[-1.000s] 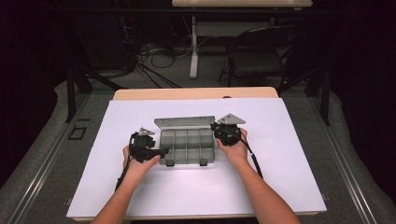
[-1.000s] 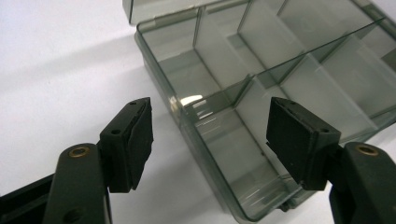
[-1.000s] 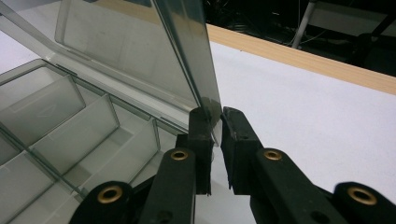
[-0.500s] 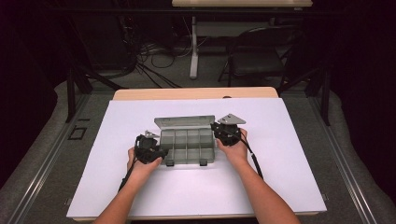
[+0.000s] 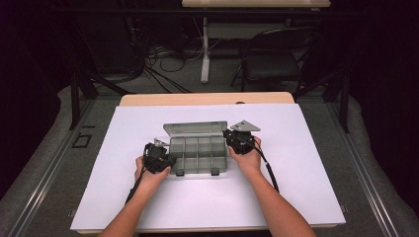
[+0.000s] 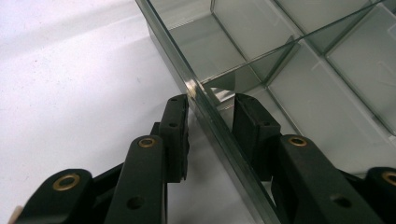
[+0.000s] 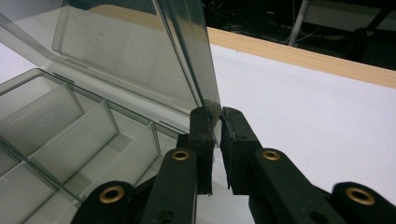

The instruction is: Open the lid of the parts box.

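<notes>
Left gripper (image 6: 210, 109) straddling the left wall of the clear compartment box (image 5: 197, 153) mid-table (image 5: 316, 197), jaws just closing, pads not yet pressing; best squeezed squarely. Right gripper (image 7: 215, 122) clenched on the raised lid (image 7: 187, 56) edge; best held steady. One box, one lid, two grippers.

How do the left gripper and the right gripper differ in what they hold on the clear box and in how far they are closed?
The left gripper straddles the side wall of the box; its jaws have just been closing, with a gap left at each pad. The right gripper is shut on the edge of the raised lid. The wall is low and fixed; the lid stands tilted up. Both grippers have black jaws.
</notes>
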A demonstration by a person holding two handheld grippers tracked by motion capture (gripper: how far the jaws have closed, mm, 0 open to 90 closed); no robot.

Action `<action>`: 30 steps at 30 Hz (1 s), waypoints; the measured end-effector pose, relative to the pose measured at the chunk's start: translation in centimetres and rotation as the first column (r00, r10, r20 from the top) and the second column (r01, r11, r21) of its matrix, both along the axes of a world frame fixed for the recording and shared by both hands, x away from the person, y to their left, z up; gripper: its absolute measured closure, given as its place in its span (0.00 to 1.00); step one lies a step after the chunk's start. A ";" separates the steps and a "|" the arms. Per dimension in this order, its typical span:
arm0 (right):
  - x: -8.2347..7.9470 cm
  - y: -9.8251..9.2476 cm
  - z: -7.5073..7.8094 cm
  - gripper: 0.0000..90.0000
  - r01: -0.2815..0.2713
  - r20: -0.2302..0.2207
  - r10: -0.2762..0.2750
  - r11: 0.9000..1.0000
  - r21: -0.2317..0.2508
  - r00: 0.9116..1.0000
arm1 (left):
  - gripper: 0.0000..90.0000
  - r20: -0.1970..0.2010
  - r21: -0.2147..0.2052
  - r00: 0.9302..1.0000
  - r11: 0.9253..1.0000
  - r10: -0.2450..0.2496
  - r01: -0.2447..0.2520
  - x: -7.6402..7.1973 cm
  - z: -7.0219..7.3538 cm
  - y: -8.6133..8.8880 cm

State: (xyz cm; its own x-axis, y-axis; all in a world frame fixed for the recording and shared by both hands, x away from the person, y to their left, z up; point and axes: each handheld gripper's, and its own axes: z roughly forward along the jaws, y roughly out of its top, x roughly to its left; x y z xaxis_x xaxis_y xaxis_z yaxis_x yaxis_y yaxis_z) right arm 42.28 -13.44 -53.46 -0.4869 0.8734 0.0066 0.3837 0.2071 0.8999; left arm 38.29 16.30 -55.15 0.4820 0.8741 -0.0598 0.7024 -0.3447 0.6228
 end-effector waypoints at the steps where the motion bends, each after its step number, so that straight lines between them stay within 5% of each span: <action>1: 0.0 0.0 0.0 0.93 0.000 0.000 0.000 1.000 0.000 1.000 | 0.74 0.000 0.000 1.000 1.000 0.000 0.000 0.0 0.0 0.0; 13: 0.0 0.6 0.1 0.93 0.082 -0.041 -0.079 0.994 0.071 0.996 | 0.74 0.002 0.002 1.000 1.000 0.004 -0.004 0.0 0.0 -0.1; 30: 0.3 1.5 0.5 0.96 0.181 -0.077 -0.176 0.981 0.069 0.981 | 0.75 0.003 0.006 1.000 1.000 0.002 -0.002 0.0 0.0 0.0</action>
